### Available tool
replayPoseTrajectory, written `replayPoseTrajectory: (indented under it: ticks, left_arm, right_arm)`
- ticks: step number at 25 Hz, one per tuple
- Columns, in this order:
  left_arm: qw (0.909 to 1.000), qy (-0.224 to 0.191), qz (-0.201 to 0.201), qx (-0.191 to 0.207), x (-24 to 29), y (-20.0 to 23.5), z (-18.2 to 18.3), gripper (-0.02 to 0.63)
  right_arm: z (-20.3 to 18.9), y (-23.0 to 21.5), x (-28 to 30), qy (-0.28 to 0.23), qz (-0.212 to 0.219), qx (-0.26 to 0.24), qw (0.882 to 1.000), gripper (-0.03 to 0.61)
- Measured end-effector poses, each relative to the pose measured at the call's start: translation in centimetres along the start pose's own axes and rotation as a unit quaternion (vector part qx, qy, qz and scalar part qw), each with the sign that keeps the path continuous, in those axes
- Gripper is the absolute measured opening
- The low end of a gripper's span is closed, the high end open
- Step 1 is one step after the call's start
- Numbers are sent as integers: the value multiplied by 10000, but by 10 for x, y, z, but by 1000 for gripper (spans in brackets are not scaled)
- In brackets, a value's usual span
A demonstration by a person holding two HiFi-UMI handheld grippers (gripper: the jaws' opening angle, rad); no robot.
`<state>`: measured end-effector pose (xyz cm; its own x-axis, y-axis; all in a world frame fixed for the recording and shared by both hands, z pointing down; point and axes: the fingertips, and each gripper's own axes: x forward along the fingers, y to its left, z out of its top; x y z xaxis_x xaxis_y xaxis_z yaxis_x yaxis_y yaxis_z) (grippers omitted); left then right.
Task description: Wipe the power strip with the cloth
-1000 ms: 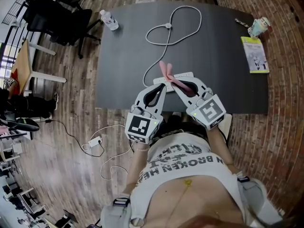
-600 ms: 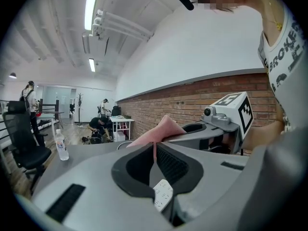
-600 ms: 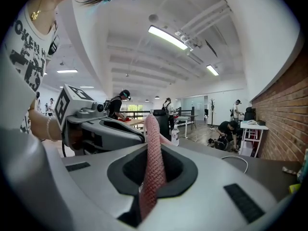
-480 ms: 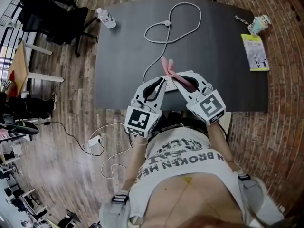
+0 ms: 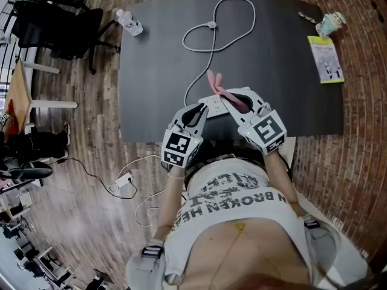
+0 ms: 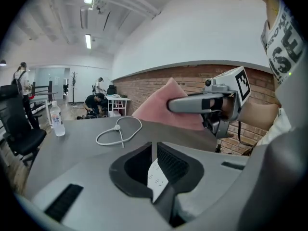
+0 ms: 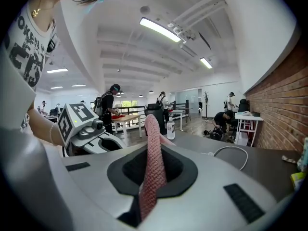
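Stands at the near edge of a dark surface point(image 5: 157, 53) with a tool in each hand, both pointed away from the body and slightly down.

Grips a pink cloth point(image 7: 150, 129) in the right tool point(image 7: 153, 152), jaws pressed together on it, with the free end standing up past the tips toward the far side.

Clamps the left tool point(image 6: 154, 148) on a thin white piece with small dark marks, jaws all but together on it. Judging by the head view, this is the left end of the power strip point(image 5: 213, 103).

Holds the two tools close side by side, tips angled toward each other, with the white strip between them at the middle of the near edge. Cannot tell whether the strip rests on the surface or hangs just above it. Has the cloth over the strip's right part in the head view, contact unclear.

Beyond the strip, a white cable point(image 5: 213, 26) running toward the far side and crossing itself in a loop.

- At the far left corner, a clear water bottle point(image 5: 129, 22).
- At the far right, a yellow-green booklet point(image 5: 325, 59), with a small cup-like thing point(image 5: 331, 24) just past it.
- Off to the left on the wooden floor, a black office chair point(image 5: 60, 17).
- Nearer on the same floor, a white adapter point(image 5: 124, 180) with its own thin lead.
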<state>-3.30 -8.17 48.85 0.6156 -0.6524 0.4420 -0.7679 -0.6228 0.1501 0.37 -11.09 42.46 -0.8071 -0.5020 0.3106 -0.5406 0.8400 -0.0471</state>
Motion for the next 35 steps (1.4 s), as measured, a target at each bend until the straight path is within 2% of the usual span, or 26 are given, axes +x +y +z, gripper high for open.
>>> replayPoseTrajectory:
  ticks: [6, 11, 15, 20, 25, 28, 30, 35]
  left_arm:
    - [9977, 512, -282, -349, 16, 24, -49, 78]
    - [9917, 1152, -508, -272, 32, 37, -92, 132]
    - [9807, 1809, -721, -140, 48, 37, -136, 218]
    - [9667, 2373, -945, 148, 62, 27, -168, 253]
    - [9482, 2975, -862, 704, 70, 29, -194, 273]
    - [9390, 3146, -856, 1093, 75, 28, -197, 273]
    - [9347, 3210, -937, 1202, 78, 27, -199, 273]
    - [9361, 3157, -991, 1191, 79, 29, -201, 273]
  right_arm:
    - [-28, -5, 23, 352, -123, 38, 9993, 17]
    - [-49, -6, 45, 659, -52, 73, 9978, 17]
    - [-66, -3, 60, 828, 101, 42, 9965, 17]
    - [-85, 0, 71, 1087, 176, 60, 9939, 17]
    - [-103, 6, 81, 1382, 295, -18, 9900, 17]
    - [-114, 10, 86, 1584, 440, -154, 9863, 17]
    - [-124, 12, 91, 1760, 588, -312, 9821, 17]
    - [-154, 24, 104, 2286, 1180, -682, 9639, 17]
